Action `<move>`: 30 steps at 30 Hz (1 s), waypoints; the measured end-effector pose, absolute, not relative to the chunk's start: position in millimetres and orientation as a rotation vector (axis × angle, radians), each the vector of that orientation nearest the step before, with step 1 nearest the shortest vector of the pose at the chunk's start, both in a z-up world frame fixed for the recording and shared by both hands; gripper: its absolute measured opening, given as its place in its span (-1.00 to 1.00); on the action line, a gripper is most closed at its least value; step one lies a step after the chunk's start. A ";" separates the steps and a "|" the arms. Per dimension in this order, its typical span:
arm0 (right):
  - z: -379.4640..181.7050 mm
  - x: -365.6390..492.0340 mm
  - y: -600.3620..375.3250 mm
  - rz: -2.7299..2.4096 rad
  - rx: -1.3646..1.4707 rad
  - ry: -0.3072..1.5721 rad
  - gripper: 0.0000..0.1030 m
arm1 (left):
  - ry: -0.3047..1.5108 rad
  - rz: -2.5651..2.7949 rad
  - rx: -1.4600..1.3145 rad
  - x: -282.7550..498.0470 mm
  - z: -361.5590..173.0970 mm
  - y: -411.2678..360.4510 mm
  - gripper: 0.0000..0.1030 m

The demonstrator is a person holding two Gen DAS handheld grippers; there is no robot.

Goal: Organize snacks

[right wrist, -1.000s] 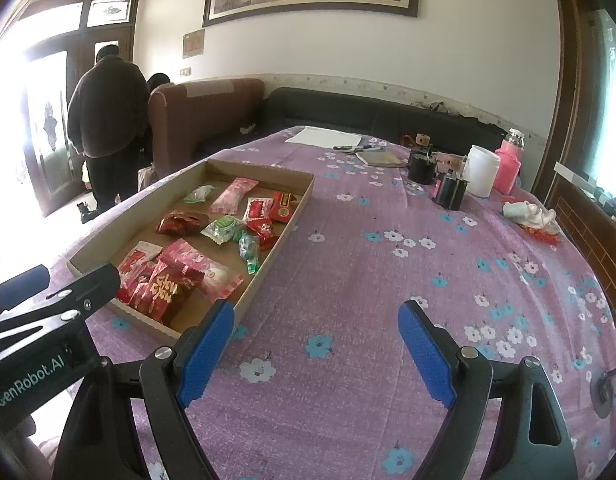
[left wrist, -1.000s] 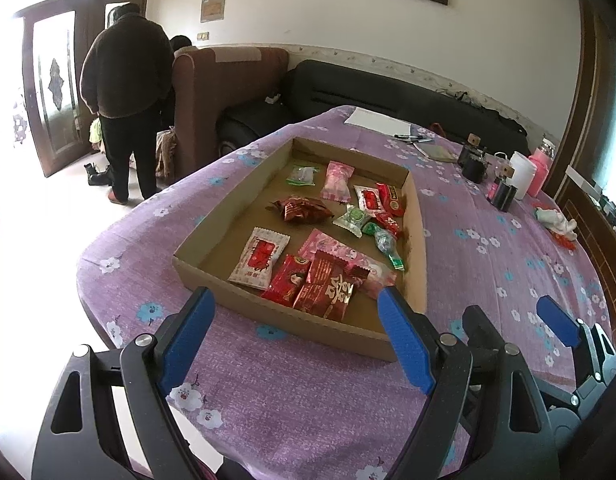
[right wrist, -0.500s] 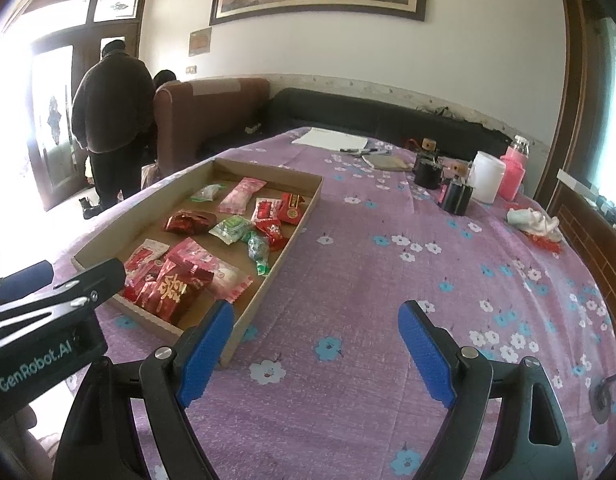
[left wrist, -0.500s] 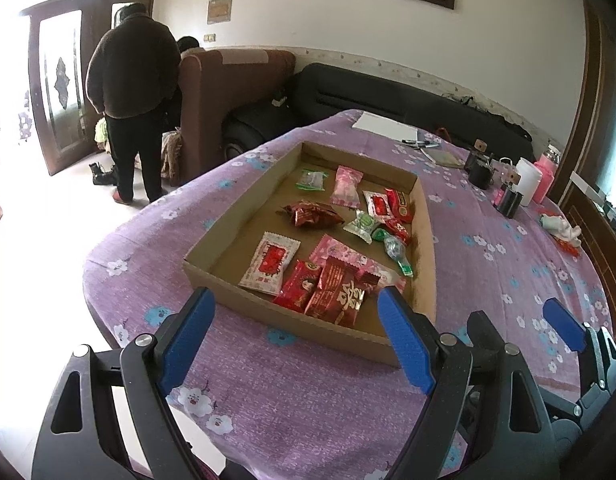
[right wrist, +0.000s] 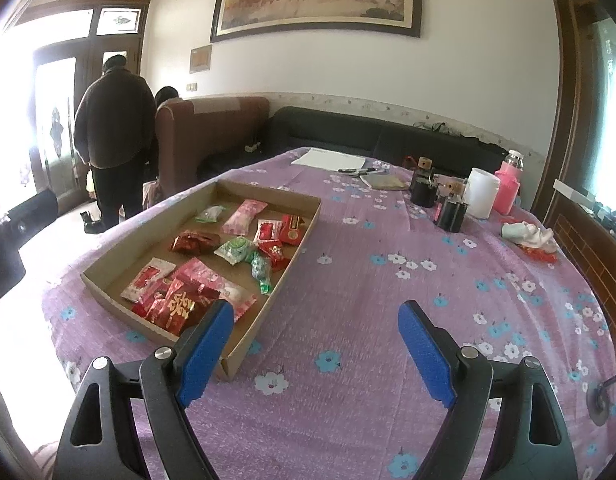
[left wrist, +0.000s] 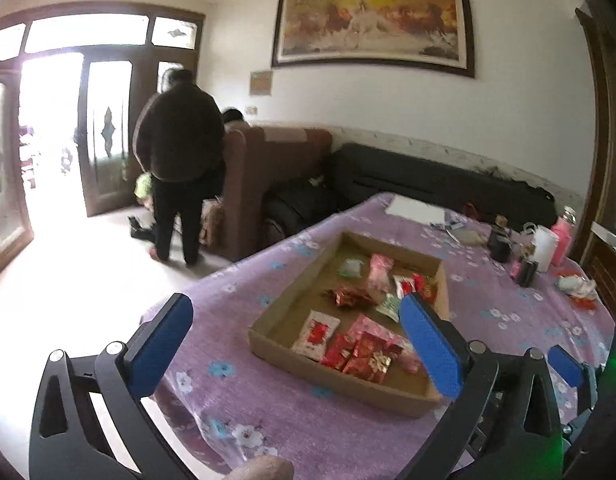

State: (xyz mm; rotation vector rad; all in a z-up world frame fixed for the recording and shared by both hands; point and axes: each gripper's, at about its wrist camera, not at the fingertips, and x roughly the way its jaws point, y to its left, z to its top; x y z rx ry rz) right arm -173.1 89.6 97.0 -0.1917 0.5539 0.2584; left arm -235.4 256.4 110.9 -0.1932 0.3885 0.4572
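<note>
Now | snack tray (right wrist: 303,236) ahead-left of empty, spread right gripper (right wrist: 316,352)

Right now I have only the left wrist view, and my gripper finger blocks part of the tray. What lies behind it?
Observer: A green twisted candy lies inside the cardboard tray, near its right wall.
Operator: Anything else hidden there?
Observer: A small red candy lies right beside the green one, on its far side.
Operator: Is the right gripper holding anything?
Observer: No. The right gripper is open and empty, over the tablecloth to the right of the tray.
</note>
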 end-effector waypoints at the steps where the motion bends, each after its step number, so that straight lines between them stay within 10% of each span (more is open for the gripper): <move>1: 97.1 -173.4 90.2 0.261 -0.195 0.555 0.67 | 0.400 0.437 -0.197 -232.8 110.3 257.6 1.00; 30: 94.7 -163.0 156.1 0.367 -0.387 0.590 0.67 | 0.666 0.374 -0.347 -200.0 63.2 305.7 1.00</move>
